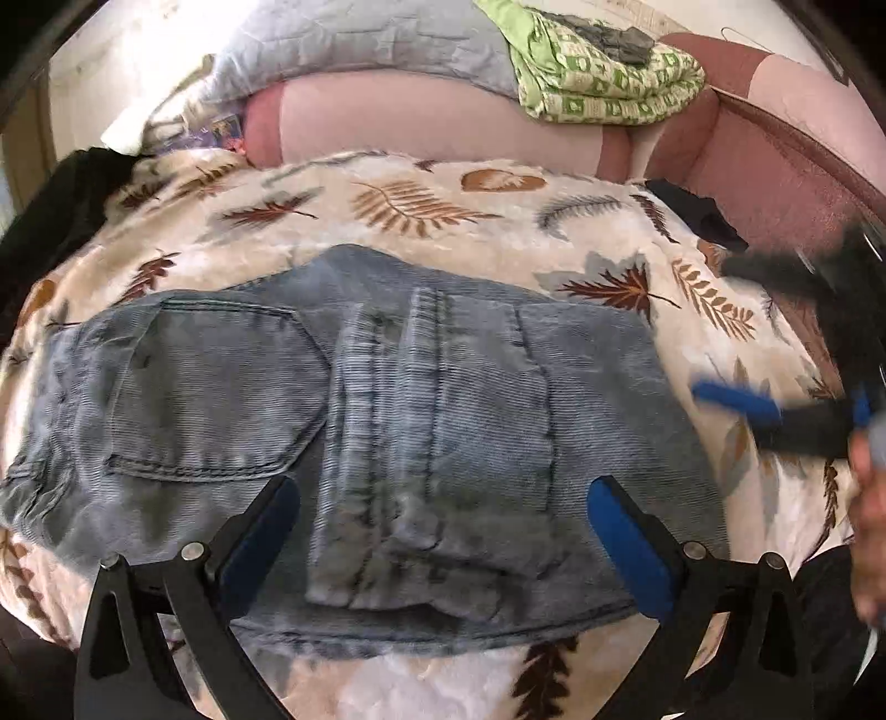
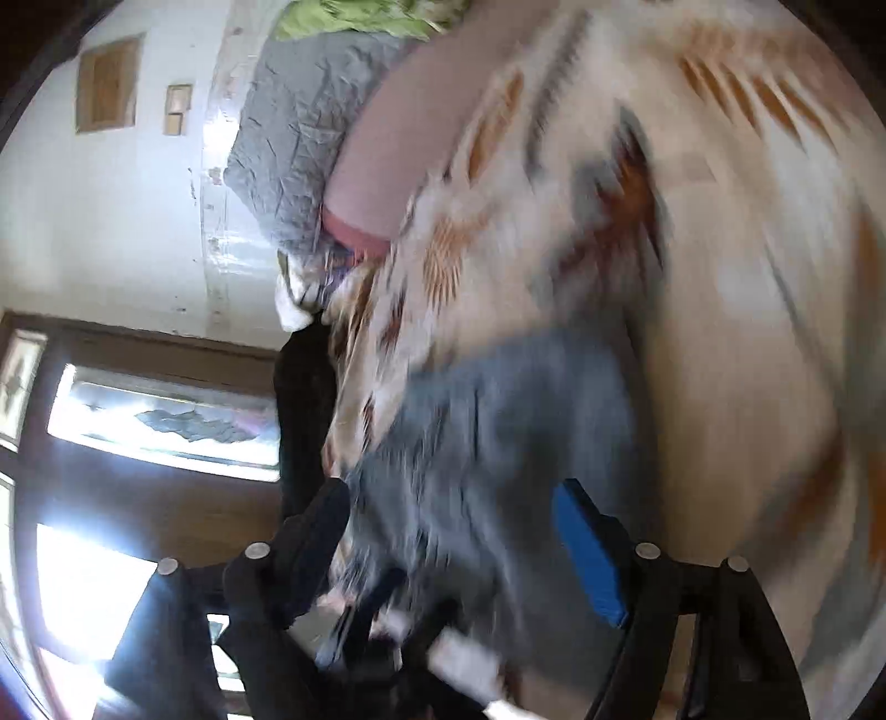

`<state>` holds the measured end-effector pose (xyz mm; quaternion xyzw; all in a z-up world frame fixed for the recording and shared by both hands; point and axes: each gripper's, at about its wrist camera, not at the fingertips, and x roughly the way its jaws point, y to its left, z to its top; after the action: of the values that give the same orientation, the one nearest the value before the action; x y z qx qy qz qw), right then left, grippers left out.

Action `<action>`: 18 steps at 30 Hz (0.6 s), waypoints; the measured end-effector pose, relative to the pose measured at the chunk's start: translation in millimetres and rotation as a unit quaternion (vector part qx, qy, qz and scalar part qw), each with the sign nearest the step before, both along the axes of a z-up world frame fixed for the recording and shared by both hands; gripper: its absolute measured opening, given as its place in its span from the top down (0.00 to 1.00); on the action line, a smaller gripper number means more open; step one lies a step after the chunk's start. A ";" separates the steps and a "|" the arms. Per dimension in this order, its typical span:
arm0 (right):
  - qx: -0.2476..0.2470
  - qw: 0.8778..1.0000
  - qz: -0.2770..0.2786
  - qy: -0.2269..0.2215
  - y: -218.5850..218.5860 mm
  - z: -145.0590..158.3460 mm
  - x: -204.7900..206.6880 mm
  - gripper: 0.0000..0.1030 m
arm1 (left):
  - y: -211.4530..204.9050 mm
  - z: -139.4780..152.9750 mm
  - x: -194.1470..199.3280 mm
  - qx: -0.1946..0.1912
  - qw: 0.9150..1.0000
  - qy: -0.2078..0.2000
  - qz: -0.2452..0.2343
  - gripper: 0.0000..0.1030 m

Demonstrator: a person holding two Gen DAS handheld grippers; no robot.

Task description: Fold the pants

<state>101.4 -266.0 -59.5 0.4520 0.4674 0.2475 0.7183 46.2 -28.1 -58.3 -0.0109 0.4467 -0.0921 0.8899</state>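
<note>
Your pants [image 1: 354, 421], faded blue-grey jeans, lie folded into a compact bundle on the leaf-print blanket [image 1: 421, 205] that covers the bed, with a back pocket facing up on the left side and a thick seam running down the middle. Your left gripper [image 1: 443, 548] sits over the near edge of the bundle with its jaws spread wide, one blue-padded finger on each side of the central seam, and nothing is pinched between them. Your right gripper [image 1: 736, 404] shows in the left wrist view at the right edge of the pants, blurred, with one blue pad just beside the denim; in its own view [image 2: 448, 531] the jaws stand well apart with denim [image 2: 498, 421] between and beyond them, though the smear is heavy enough that you probably cannot say whether a pad touches the cloth. Beyond the blanket sits a pink cushion [image 1: 432, 122], with a grey quilt [image 1: 354, 39] and a green patterned cloth [image 1: 603, 72] stacked on top of it. A dark garment [image 1: 50, 210] lies at the left edge of the bed.
</note>
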 end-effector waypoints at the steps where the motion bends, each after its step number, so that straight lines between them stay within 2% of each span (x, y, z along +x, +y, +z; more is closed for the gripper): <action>1: -0.002 1.000 0.008 0.016 5.7 -15.1 -8.3 0.20 | 2.3 -11.8 6.0 0.005 1.000 0.022 -0.003 0.00; 2: -0.018 0.999 0.019 0.040 11.3 -35.7 -13.0 0.22 | -1.7 -26.2 11.7 0.016 0.998 0.058 -0.012 0.00; 3: -0.022 0.999 0.017 0.035 12.8 -44.5 -15.0 0.27 | -6.3 -25.7 9.0 0.036 0.998 0.036 -0.025 0.00; 4: -0.021 0.999 0.010 0.030 10.6 -39.6 -17.0 0.27 | -8.1 -19.2 6.3 0.041 0.998 0.030 -0.027 0.01; 5: -0.025 0.999 0.011 0.043 9.7 -30.9 -16.1 0.27 | -5.3 -9.5 2.5 0.020 0.999 0.028 -0.029 0.01; 6: -0.034 0.999 0.010 0.042 9.0 -20.7 -15.5 0.26 | 1.8 4.4 -3.1 -0.020 0.999 0.009 -0.030 0.00; 7: -0.048 0.999 0.011 0.020 11.4 -4.5 -13.7 0.26 | 7.8 16.3 -7.9 -0.041 0.999 -0.013 -0.023 0.00; 9: -0.052 0.998 0.017 -0.007 17.8 16.5 -8.0 0.26 | 20.2 34.2 -14.4 -0.068 0.996 -0.054 -0.015 0.00; 10: -0.038 0.999 0.016 -0.008 19.7 19.4 -5.1 0.25 | 24.3 34.9 -12.3 -0.077 0.995 -0.055 -0.013 0.00; 12: -0.018 1.000 0.020 0.013 24.0 8.4 -1.4 0.21 | 26.6 24.3 0.8 -0.082 0.996 -0.027 -0.004 0.00; 14: -0.050 0.996 0.034 0.058 31.8 -16.2 -6.4 0.21 | 42.6 9.8 10.6 -0.117 0.993 0.016 0.007 0.01; 15: -0.063 0.995 0.034 0.068 35.0 -25.9 -7.5 0.22 | 59.9 5.8 11.6 -0.169 0.985 0.031 0.019 0.01; 16: -0.062 0.996 0.034 0.046 34.0 -23.2 -11.0 0.22 | 72.4 6.6 8.6 -0.212 0.976 0.042 0.029 0.01; 17: -0.062 0.997 0.036 0.041 33.8 -20.0 -11.7 0.22 | 90.4 7.1 13.0 -0.271 0.960 0.055 0.033 0.01; 18: -0.056 0.997 0.034 0.035 32.7 -16.9 -11.8 0.22 | 98.9 9.0 17.2 -0.311 0.948 0.065 0.025 0.01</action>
<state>89.6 -233.3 -76.5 0.4037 0.5201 0.2294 0.7169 63.4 70.9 -49.3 -0.3042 0.4520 -0.2037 0.8134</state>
